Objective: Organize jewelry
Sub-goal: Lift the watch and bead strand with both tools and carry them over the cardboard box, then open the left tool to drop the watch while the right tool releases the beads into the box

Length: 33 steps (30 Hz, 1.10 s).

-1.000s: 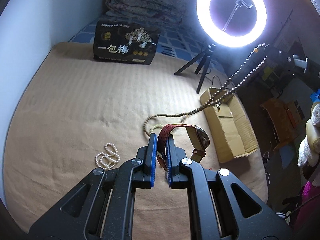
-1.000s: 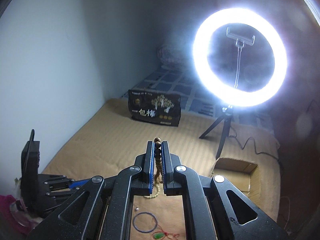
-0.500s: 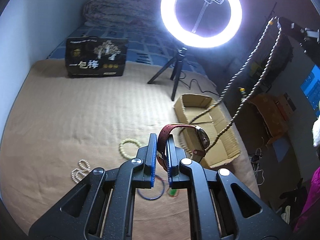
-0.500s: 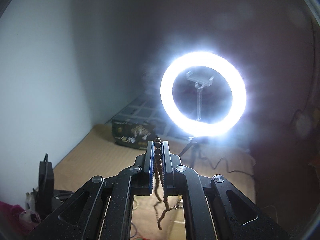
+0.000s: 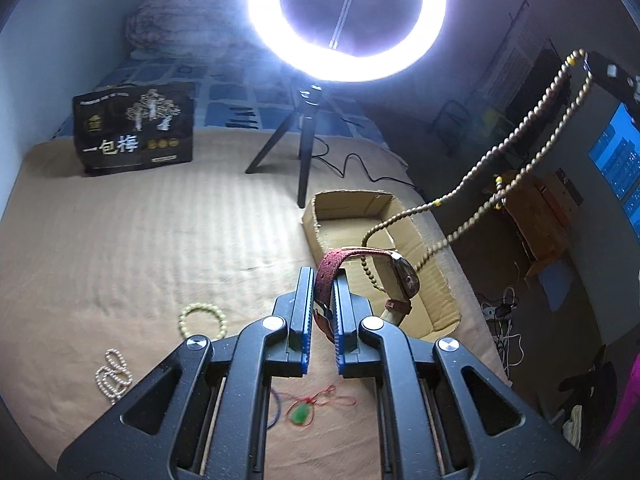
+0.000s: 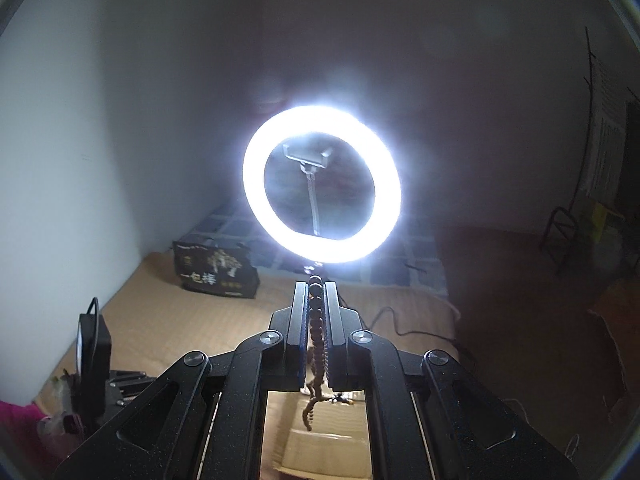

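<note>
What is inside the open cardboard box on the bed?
The cardboard box shows only bare floor. The watch, clamped in the left gripper, and the hanging bead necklace hide its near end.

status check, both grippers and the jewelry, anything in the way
Left gripper shut on red-strap watch. Right gripper shut on long bead necklace, hanging above cardboard box. Necklace loop drapes against watch; tangle possible.

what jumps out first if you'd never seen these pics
The glaring ring light on its tripod at the far end of the tan bedspread dominates both views. Next, the left gripper clamps a watch with a red strap, while a long bead necklace sags from the right gripper down toward the open cardboard box.
</note>
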{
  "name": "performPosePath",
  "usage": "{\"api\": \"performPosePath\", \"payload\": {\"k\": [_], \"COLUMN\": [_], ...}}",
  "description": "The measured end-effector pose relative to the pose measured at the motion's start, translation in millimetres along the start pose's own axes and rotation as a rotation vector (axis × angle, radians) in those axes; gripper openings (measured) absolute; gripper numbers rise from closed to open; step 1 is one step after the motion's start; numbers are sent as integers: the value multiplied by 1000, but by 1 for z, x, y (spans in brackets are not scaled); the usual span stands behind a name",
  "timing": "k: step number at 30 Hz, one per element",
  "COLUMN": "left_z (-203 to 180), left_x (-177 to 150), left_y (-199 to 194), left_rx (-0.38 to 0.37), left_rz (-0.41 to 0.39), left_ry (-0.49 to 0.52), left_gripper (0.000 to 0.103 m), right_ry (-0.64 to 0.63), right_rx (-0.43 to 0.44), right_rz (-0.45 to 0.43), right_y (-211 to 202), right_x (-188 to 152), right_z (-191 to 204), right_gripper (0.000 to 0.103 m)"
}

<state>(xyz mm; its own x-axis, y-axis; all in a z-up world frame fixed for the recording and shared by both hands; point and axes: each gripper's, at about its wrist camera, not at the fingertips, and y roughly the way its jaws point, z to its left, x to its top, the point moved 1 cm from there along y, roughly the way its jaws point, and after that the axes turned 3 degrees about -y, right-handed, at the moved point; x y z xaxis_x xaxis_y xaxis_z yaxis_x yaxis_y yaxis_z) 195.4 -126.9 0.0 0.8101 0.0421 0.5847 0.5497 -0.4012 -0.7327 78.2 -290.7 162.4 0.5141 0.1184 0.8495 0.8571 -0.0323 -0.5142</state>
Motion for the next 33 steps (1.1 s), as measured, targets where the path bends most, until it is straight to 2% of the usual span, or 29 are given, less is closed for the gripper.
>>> {"api": "performPosePath", "payload": {"k": [16,33], "left_z": [-30,-28], "left_x": [14,22], "left_y": [81,165], "left_rx": [-15,42], "left_rz": [66,139], "left_ry": [-22,-46], "left_gripper": [7,7], "right_ry": [73,165], "right_rx": [-2,28], "right_rz": [135,301], "right_y": [50,109], "right_x": [-58,-136], "right_z": [-43,-66], "right_gripper": [5,5]}}
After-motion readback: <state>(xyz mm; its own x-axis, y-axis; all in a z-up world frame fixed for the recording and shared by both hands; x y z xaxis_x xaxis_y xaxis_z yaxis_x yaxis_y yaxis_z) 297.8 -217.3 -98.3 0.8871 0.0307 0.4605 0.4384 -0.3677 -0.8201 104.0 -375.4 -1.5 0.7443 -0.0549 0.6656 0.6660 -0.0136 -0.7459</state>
